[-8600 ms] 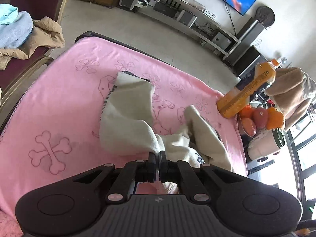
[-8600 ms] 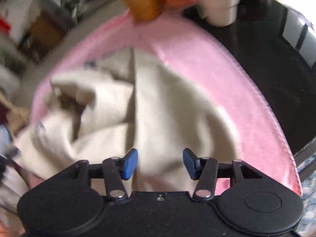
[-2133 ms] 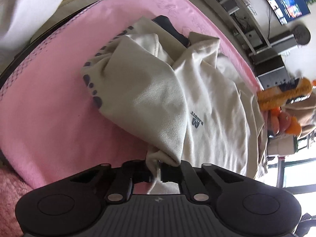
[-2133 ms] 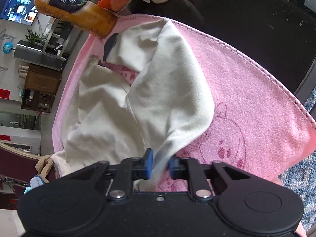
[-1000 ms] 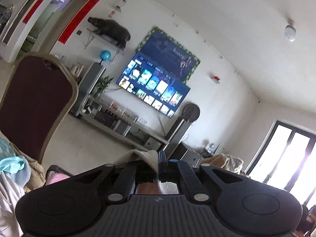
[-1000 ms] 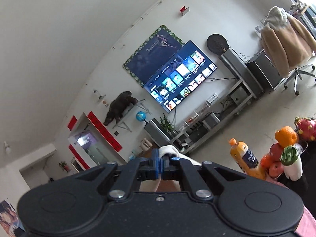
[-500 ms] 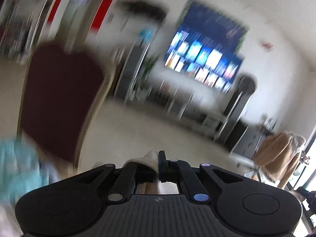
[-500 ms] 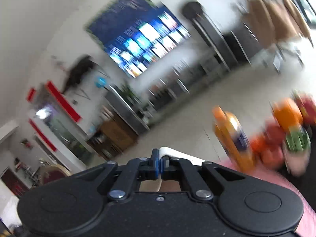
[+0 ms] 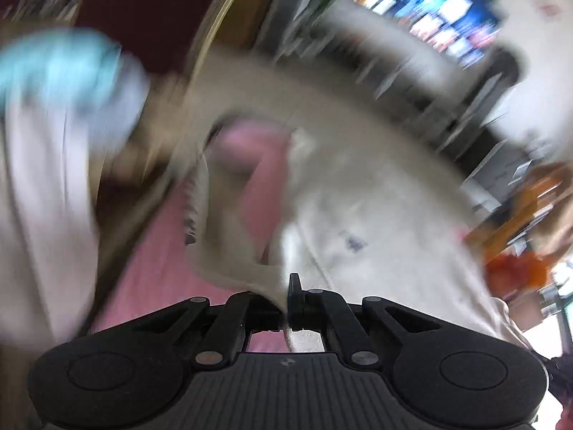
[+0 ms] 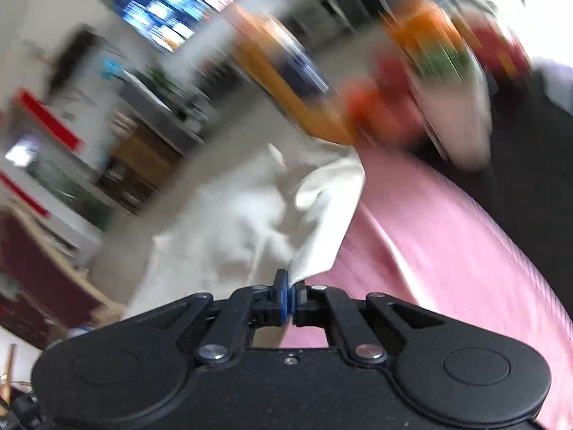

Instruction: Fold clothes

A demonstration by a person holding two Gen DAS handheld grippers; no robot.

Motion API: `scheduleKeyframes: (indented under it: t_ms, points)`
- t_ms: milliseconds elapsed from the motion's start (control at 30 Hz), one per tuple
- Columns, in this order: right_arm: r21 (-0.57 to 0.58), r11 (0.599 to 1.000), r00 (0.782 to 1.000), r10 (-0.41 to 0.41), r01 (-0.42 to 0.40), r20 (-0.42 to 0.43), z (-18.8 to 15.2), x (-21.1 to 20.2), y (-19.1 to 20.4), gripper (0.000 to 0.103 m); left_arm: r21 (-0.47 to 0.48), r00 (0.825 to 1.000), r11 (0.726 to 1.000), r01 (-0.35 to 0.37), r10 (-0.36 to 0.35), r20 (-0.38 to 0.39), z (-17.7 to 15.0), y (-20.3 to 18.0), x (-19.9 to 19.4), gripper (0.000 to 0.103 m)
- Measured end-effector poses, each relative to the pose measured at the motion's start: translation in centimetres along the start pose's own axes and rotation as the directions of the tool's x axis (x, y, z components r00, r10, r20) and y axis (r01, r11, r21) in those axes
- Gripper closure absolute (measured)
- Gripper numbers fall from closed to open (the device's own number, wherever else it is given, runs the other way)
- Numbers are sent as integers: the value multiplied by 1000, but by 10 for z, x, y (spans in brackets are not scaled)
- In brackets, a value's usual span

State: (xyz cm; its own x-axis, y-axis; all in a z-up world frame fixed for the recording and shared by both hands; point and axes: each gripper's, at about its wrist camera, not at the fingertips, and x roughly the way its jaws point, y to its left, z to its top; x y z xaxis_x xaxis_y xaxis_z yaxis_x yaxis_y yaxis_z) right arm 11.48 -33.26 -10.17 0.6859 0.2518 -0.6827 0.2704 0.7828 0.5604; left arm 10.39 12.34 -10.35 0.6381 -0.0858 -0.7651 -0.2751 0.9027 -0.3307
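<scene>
**While Cloth Is Clamped at Both Ends, No Fold Yet Laid**

Though heavy blur is spread across both wrist views, the pink blanket [image 10: 447,243] can be made out as the working surface, and over it the cream garment [image 9: 376,215] is seen stretched, billowed and unsettled. No finished fold can be found; the garment is judged to be at the spreading stage, with flattening and every crease left to be made. A dark chair [image 9: 150,10] heaped with other clothes is glimpsed to the left, and a juice bottle [image 10: 286,82] with fruit at the blanket's far end. Both tools are angled downward toward the blanket. An edge of the garment is pinched in the closed left gripper [image 9: 287,306], and another edge is clamped in the closed right gripper [image 10: 288,299].
</scene>
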Motion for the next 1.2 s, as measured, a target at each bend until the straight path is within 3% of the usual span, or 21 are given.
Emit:
scheduleKeyframes:
  t_ms: [133,333,633,767,900,1000,1067,1200]
  points:
    - [81,992,987,-88,100,-131,-45,40,-36,101,-38,990,994,-98,93,-109,-34,16,40,103]
    - [40,992,984,-117,123,-131,-56,30,-29,101,-26,996,996,-82,81,-48,-29,11,10,103]
    - [-17,995,991,-95,93,-93,-45,-20,-14,101,-5,1000,1000,8,-7,9,-33,-1,-25,103]
    - [-14,993,988,-117,117,-98,-52,-26,-21,101,18,999,999,-34,34,-18,-37,-2,-20,103]
    - [-15,990,980,-144,143,-135,-64,-8,-33,100,61,985,989,-137,142,-100,-52,2,7,96]
    - [-1,988,976,-155,156,-150,-70,-5,-42,82,68,974,983,-168,177,-139,-63,11,8,91]
    - [11,991,981,-129,132,-145,-71,-14,-44,70,81,978,984,-157,167,-126,-69,15,-5,85]
    - [-22,994,986,-113,111,-120,-75,-34,-39,66,113,986,988,-101,115,-117,-86,22,-29,79]
